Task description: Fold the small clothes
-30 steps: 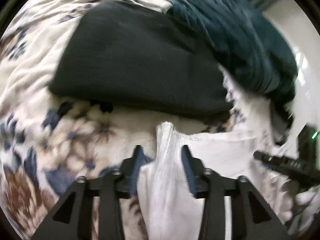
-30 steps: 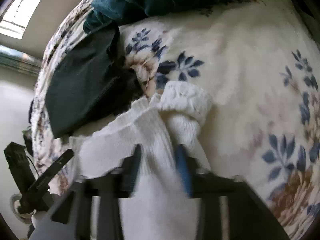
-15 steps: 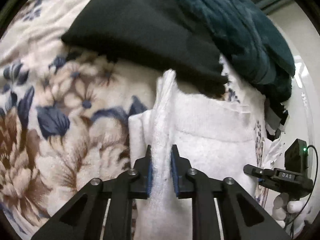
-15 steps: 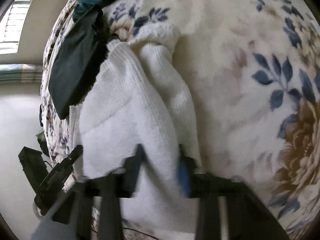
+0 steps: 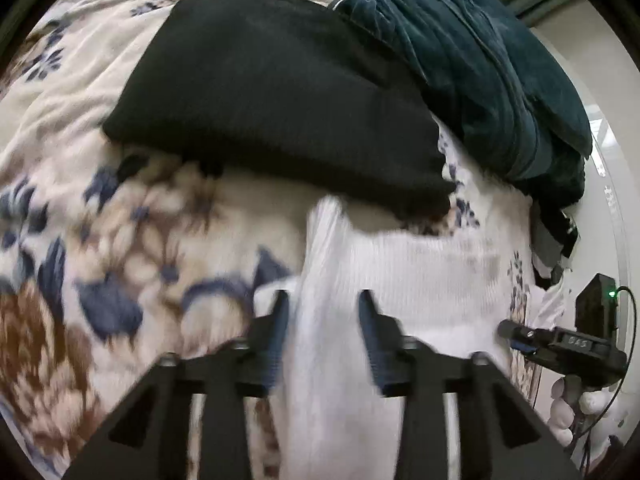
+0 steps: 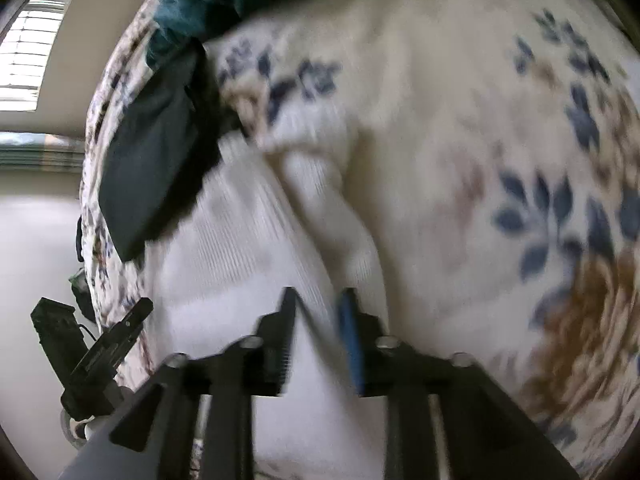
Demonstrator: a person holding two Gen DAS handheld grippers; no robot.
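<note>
A white ribbed knit garment [image 5: 420, 276] lies on a floral blanket [image 5: 120, 248], in front of a folded black garment [image 5: 272, 92]. My left gripper [image 5: 323, 312] is open, its jaws standing apart around a raised fold of the white garment. In the right wrist view the white garment [image 6: 224, 248] runs under my right gripper [image 6: 318, 308], whose jaws stand a little apart with white fabric between them; the view is blurred. The right gripper also shows at the right edge of the left wrist view [image 5: 560, 344].
A dark teal garment [image 5: 492, 60] is heaped behind the black one, which also shows in the right wrist view [image 6: 156, 148]. The floral blanket [image 6: 500, 120] spreads to the right. The bed's edge, a pale floor and a window [image 6: 28, 60] lie left.
My left gripper has opened: half a second ago it pinched the white fold. The white garment has come down from its lifted position. Both views have shifted with blur.
</note>
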